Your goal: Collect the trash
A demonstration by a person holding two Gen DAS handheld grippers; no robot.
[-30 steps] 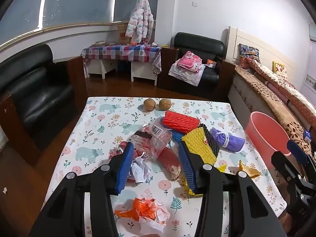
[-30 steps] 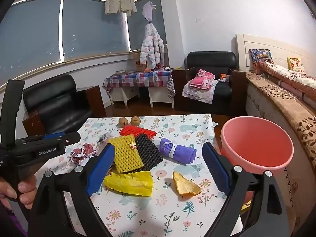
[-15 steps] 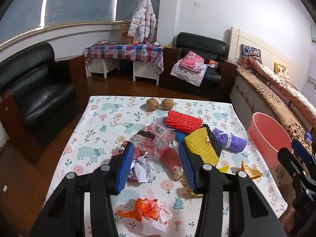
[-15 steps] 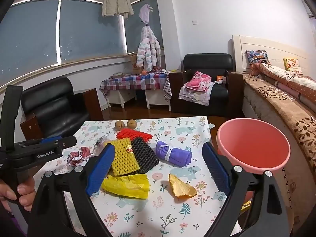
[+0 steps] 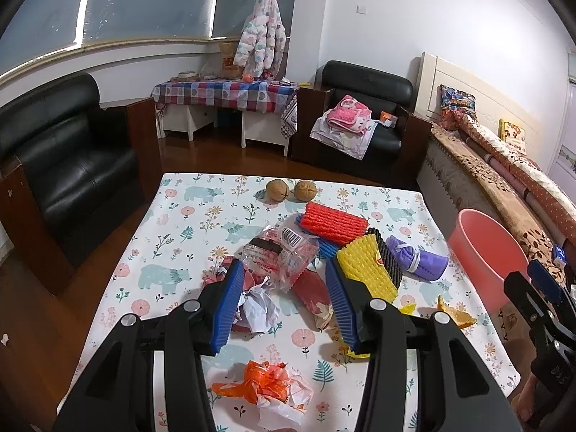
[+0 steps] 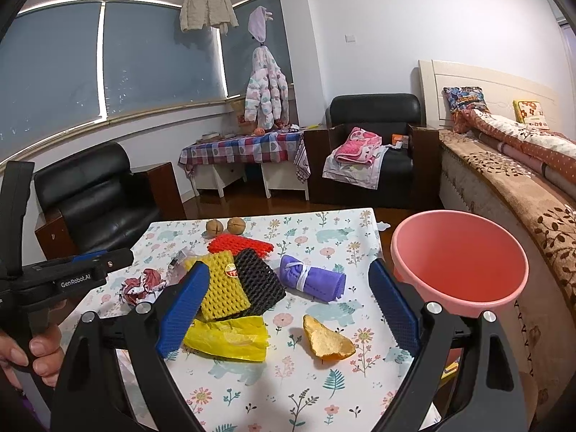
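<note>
Trash covers the floral tablecloth (image 5: pixel 172 230); the pink basin (image 6: pixel 460 262) stands just off its right edge, nearer the right gripper (image 6: pixel 288 309). Both grippers gape, empty. Ribbed foam nets, yellow (image 6: pixel 221 289) and black (image 6: pixel 257 284), lie ahead; crumpled paper (image 5: pixel 257 307) sits between the left gripper (image 5: pixel 284 306) fingers; a curled peel (image 6: pixel 329 342) lies below the right.
</note>
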